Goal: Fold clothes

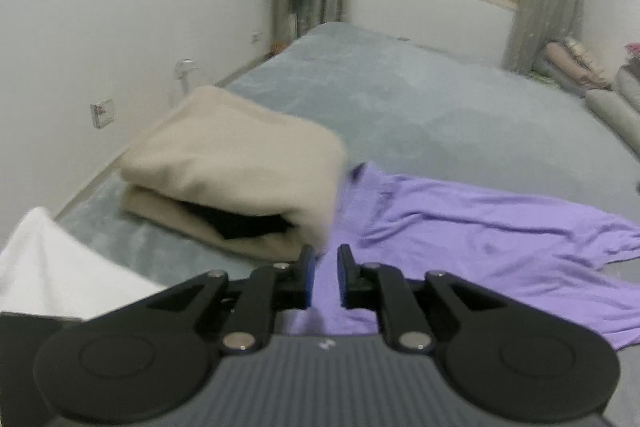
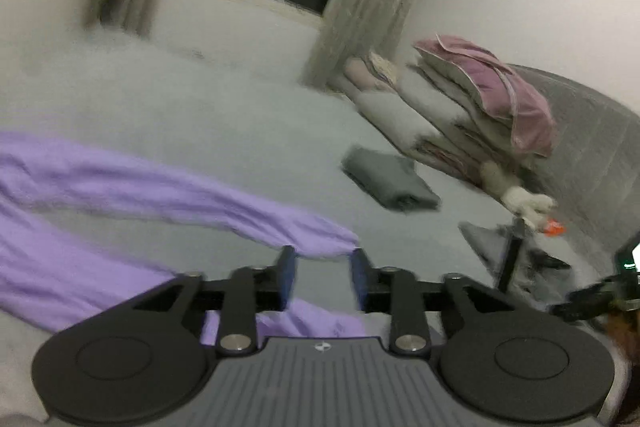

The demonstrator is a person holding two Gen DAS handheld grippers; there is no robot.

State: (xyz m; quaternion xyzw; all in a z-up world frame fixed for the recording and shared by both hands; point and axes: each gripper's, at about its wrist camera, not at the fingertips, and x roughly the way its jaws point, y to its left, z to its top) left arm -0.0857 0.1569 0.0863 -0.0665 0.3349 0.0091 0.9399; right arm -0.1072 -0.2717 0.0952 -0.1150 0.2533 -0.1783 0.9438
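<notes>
— Where is the soft purple shirt (image 1: 460, 227)?
— Spread flat on the grey bed cover (image 1: 400, 99), low and right in the left view. It runs under the left tongs (image 1: 325, 277).
— Are those tongs holding it?
— No. A small gap shows, nothing pinched.
— And the right tongs (image 2: 324, 279)?
— Open wider. A purple sleeve (image 2: 180, 199) ends just past their tips.
— What's beside the shirt?
— A folded tan sweater (image 1: 236, 167), left of it.

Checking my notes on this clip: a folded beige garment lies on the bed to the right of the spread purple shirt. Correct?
Not quite. The folded beige garment lies to the left of the purple shirt, not the right, as the left wrist view shows. Both are on the bed.
</notes>
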